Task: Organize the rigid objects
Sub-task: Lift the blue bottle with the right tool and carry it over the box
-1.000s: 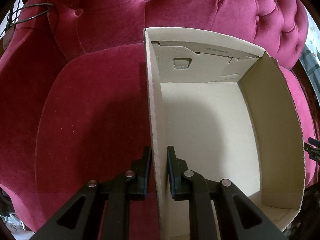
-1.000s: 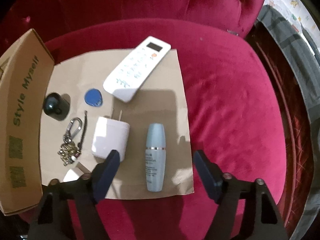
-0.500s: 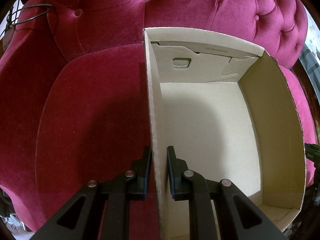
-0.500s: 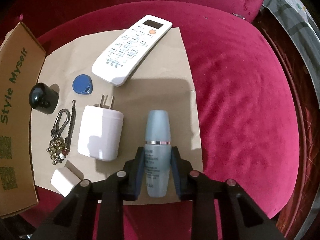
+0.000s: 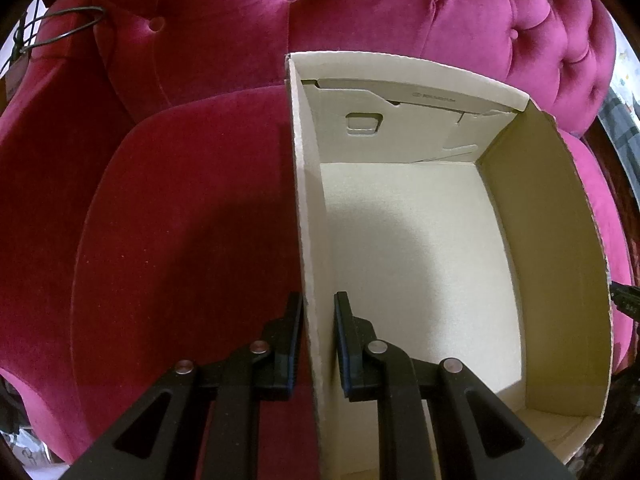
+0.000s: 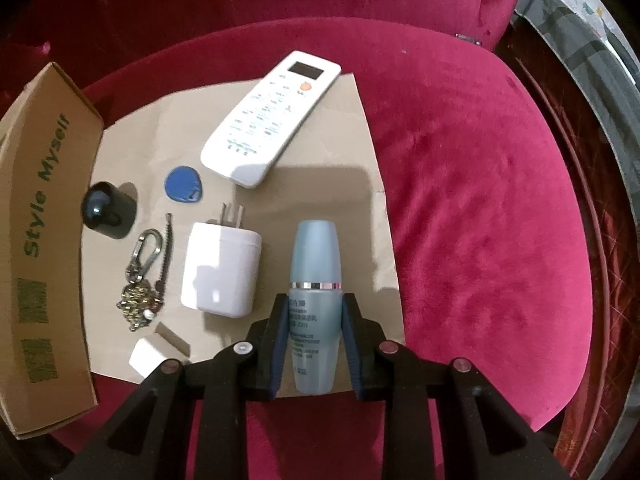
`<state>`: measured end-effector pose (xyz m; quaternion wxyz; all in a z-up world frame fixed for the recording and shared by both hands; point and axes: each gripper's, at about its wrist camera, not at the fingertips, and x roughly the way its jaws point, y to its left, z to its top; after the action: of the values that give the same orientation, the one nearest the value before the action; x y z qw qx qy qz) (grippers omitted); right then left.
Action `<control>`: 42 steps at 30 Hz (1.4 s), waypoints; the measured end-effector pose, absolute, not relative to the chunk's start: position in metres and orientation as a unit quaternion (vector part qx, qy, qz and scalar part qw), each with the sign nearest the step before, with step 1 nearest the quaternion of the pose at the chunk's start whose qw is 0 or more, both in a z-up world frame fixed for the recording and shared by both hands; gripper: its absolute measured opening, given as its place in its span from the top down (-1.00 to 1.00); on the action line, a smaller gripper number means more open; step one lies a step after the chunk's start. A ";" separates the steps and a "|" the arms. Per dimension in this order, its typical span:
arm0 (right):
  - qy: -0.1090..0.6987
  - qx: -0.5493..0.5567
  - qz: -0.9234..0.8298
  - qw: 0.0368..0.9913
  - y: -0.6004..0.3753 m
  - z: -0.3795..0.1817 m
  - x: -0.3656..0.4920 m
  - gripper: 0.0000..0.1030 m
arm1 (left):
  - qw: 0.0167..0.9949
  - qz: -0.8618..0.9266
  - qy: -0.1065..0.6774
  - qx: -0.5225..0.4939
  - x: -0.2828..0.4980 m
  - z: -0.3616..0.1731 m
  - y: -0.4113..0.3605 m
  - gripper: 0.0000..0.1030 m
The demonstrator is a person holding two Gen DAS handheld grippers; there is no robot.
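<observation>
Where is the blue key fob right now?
In the right wrist view, the blue key fob lies on the brown paper, left of centre, between the black cap and the white remote.

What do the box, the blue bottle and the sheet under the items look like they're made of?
Box: corrugated cardboard, matte; fluted edges show along its cut rim.
Blue bottle: probably smooth translucent plastic, though frosted glass is possible, with a shiny silver band.
Sheet: plain brown cardboard or stiff paper, matte; which one I can't tell.
</observation>
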<state>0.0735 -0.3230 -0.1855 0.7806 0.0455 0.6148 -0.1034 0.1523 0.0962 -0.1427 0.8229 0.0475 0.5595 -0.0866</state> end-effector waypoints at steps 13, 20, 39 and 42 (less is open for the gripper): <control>0.603 0.035 -0.107 0.790 -0.296 -0.136 0.073 0.48 | 0.818 -0.089 0.567 0.032 0.152 -0.146 0.101 0.68; 0.597 0.024 -0.103 0.795 -0.275 -0.107 0.075 0.48 | 0.817 -0.094 0.568 0.026 0.151 -0.145 0.106 0.68; 0.581 0.006 -0.059 0.812 -0.206 -0.056 0.090 0.48 | 0.817 -0.095 0.569 0.028 0.153 -0.144 0.107 0.67; 0.579 0.000 -0.048 0.814 -0.190 -0.053 0.094 0.48 | 0.818 -0.096 0.566 0.029 0.151 -0.144 0.107 0.67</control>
<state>0.0941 -0.1896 -0.0528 0.8143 0.0004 0.5785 -0.0475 0.1514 0.1067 -0.1440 0.8181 0.0294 0.5662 -0.0963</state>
